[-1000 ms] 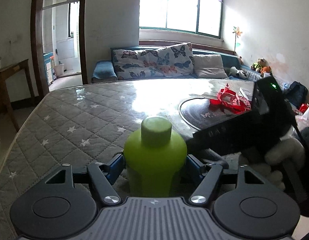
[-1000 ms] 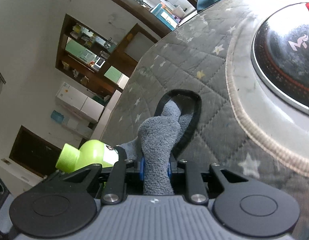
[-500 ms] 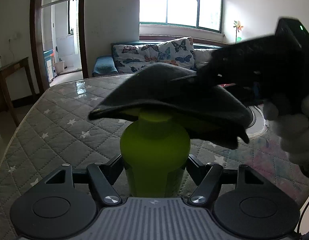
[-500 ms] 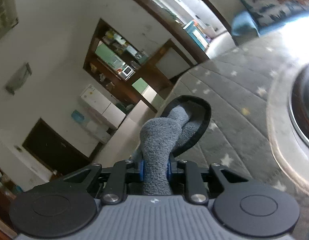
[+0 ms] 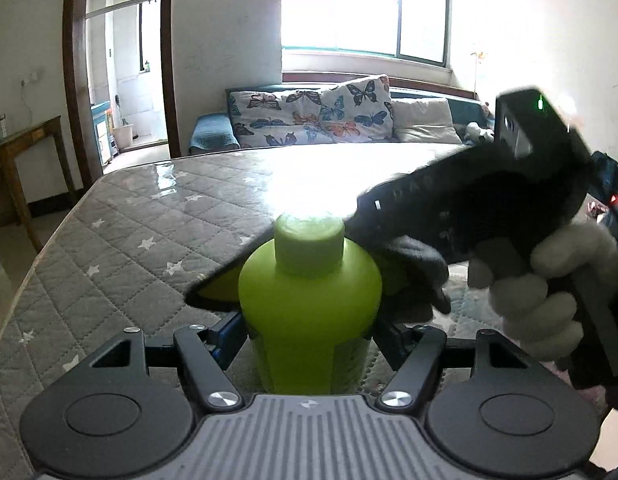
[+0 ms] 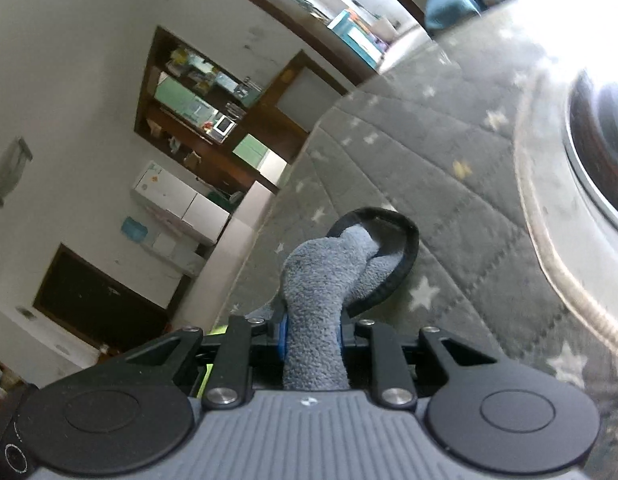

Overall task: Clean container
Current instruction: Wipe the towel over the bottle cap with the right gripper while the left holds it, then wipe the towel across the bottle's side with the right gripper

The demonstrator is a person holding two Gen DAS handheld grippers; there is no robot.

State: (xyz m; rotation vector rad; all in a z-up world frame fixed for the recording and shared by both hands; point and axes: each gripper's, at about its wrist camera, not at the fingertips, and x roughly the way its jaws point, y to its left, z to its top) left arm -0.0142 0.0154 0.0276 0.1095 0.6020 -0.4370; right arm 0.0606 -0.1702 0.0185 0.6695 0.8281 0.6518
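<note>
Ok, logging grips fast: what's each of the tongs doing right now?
Left tongs: closed on the green bottle.
Right tongs: closed on the grey cloth.

A lime-green bottle, a grey cloth with black trim, a grey star-patterned table cover.

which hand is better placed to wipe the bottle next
Right. The right gripper is shut on the grey cloth, which reaches the green bottle from behind. The left gripper is clamping the bottle upright.
</note>
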